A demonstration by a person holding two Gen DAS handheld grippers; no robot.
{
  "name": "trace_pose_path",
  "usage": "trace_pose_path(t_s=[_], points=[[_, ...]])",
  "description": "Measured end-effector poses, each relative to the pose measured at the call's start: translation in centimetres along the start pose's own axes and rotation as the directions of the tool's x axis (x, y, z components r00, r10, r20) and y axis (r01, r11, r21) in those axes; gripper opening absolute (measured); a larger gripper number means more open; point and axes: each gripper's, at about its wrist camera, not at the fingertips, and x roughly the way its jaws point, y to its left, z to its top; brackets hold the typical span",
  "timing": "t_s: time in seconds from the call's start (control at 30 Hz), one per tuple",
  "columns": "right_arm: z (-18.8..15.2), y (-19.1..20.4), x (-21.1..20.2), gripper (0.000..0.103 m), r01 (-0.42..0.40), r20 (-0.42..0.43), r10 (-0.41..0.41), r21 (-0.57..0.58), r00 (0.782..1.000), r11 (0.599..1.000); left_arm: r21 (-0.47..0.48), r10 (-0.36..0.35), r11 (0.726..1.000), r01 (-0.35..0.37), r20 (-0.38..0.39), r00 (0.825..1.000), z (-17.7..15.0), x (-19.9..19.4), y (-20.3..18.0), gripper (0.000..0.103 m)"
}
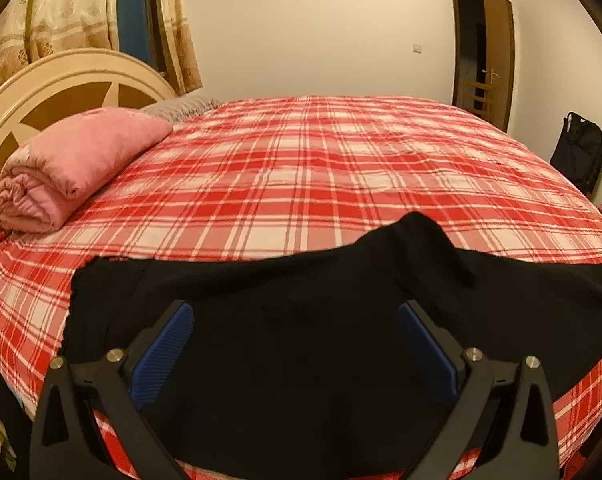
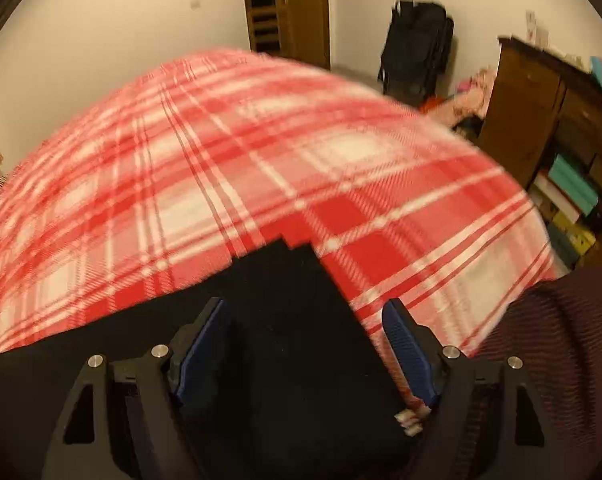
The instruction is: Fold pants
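Lying spread along the near edge of the bed [image 1: 301, 168] are the black pants [image 1: 301, 340], with both grippers hovering over them.

The left gripper [image 1: 295, 320] is hanging above the dark cloth with its jaws released and wide apart, nothing pinched between its blue pads [image 1: 169, 352]. The right gripper [image 2: 307, 328] is pointing down at a corner of the pants [image 2: 281, 320], its jaws parted and not pressing the cloth. A rolled pink blanket [image 1: 73, 168] is resting by the headboard [image 1: 61, 88].
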Motion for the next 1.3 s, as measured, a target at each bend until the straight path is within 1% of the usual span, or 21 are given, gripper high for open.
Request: trace_pose_path(t_s=[0.03, 0.07, 0.13, 0.17, 0.23, 0.3, 0.37, 0.43, 0.53, 0.6, 0.67, 0.73, 0.87, 0.9, 0.93, 0.97, 1.03, 1.1, 1.23, 1.27, 1.3], points=[[-0.1, 0.0, -0.2, 0.054, -0.012, 0.005, 0.012, 0.009, 1.0, 1.0, -0.008, -0.013, 1.0, 0.013, -0.008, 1.0, -0.2, 0.0, 0.1, 0.103], [-0.1, 0.2, -0.3, 0.049, -0.007, 0.0, 0.007, -0.003, 1.0, 1.0, -0.011, -0.021, 1.0, 0.021, -0.015, 1.0, -0.3, 0.1, 0.0, 0.103], [-0.2, 0.6, -0.8, 0.018, 0.016, 0.004, -0.016, -0.038, 1.0, 0.999, -0.003, -0.027, 1.0, 0.027, -0.032, 0.999, -0.8, 0.5, -0.4, 0.103], [-0.3, 0.2, -1.1, 0.015, 0.048, 0.014, -0.048, -0.017, 0.999, 0.999, 0.006, -0.026, 1.0, 0.027, -0.042, 0.999, -1.0, 0.8, -0.7, 0.103], [-0.2, -1.3, -1.2, 0.014, 0.106, 0.019, -0.107, 0.049, 0.994, 0.993, 0.016, -0.04, 0.999, 0.041, -0.06, 0.997, -1.4, 1.3, -1.4, 0.103], [-0.6, -2.9, -0.5, 0.014, 0.085, -0.008, -0.085, 0.112, 0.996, 0.99, 0.02, -0.058, 0.998, 0.059, -0.067, 0.996, -1.7, 1.5, -1.8, 0.103], [-0.4, -2.0, -0.6, 0.015, 0.118, -0.003, -0.118, 0.051, 0.993, 0.992, 0.03, -0.067, 0.997, 0.069, -0.076, 0.995, -2.0, 1.9, -2.3, 0.103], [-0.3, -1.0, -1.4, 0.015, 0.143, 0.025, -0.143, 0.006, 0.989, 0.99, 0.044, -0.064, 0.997, 0.068, -0.09, 0.994, -2.0, 2.5, -2.6, 0.103], [-0.8, -0.4, -5.3, 0.023, 0.149, 0.137, -0.159, 0.08, 0.978, 0.986, 0.038, -0.069, 0.997, 0.073, -0.078, 0.995, -1.3, 2.9, -2.8, 0.103], [-1.8, 1.8, -7.9, 0.026, 0.08, 0.197, -0.081, 0.013, 0.977, 0.997, 0.031, -0.081, 0.996, 0.083, -0.062, 0.995, -0.6, 3.0, -2.8, 0.103], [-3.5, 5.0, -8.8, 0.027, -0.077, 0.159, 0.094, -0.107, 0.983, 0.991, 0.037, -0.084, 0.996, 0.086, -0.05, 0.995, 0.1, 3.4, -3.1, 0.103], [-6.1, 8.6, -9.2, 0.027, -0.24, 0.072, 0.263, -0.234, 0.962, 0.942, 0.053, -0.064, 0.996, 0.066, -0.042, 0.997, 1.1, 4.5, -3.8, 0.103], [-11.5, 13.9, -8.2, 0.027, -0.367, -0.089, 0.361, -0.388, 0.928, 0.846, 0.055, -0.026, 0.998, 0.03, -0.081, 0.996, 2.6, 7.4, -5.0, 0.103], [-12.5, 14.6, -7.5, 0.027, -0.393, -0.144, 0.367, -0.403, 0.919, 0.826, 0.05, -0.029, 0.998, 0.033, -0.092, 0.995, 2.8, 8.0, -5.1, 0.103], [-13.5, 15.2, -7.2, 0.031, -0.384, -0.164, 0.348, -0.445, 0.923, 0.809, 0.043, -0.035, 0.998, 0.04, -0.109, 0.993, 3.0, 8.7, -5.4, 0.103], [-14.3, 15.7, -8.0, 0.032, -0.349, -0.135, 0.328, -0.515, 0.935, 0.783, 0.033, -0.039, 0.998, 0.044, -0.131, 0.991, 3.2, 9.6, -5.6, 0.103], [-14.7, 16.4, -8.8, 0.035, -0.342, -0.207, 0.273, -0.607, 0.939, 0.717, 0.02, -0.037, 0.999, 0.041, -0.193, 0.98, 3.5, 11.3, -6.1, 0.103], [-14.7, 16.0, -9.3, 0.035, -0.405, -0.302, 0.273, -0.603, 0.913, 0.687, 0.025, -0.044, 0.998, 0.05, -0.209, 0.977, 3.6, 11.9, -6.5, 0.103], [-14.7, 15.4, -11.9, 0.037, -0.397, -0.188, 0.359, -0.59, 0.914, 0.703, 0.015, -0.074, 0.997, 0.077, -0.157, 0.985, 3.6, 10.6, -6.1, 0.103], [-14.9, 15.6, -12.3, 0.041, -0.386, -0.151, 0.375, -0.598, 0.915, 0.703, 0.005, -0.074, 0.997, 0.075, -0.129, 0.989, 3.6, 9.8, -5.7, 0.103], [-15.2, 16.0, -12.8, 0.052, -0.379, -0.119, 0.393, -0.614, 0.912, 0.693, -0.007, -0.073, 0.997, 0.072, -0.109, 0.991, 3.7, 9.1, -5.3, 0.103]])
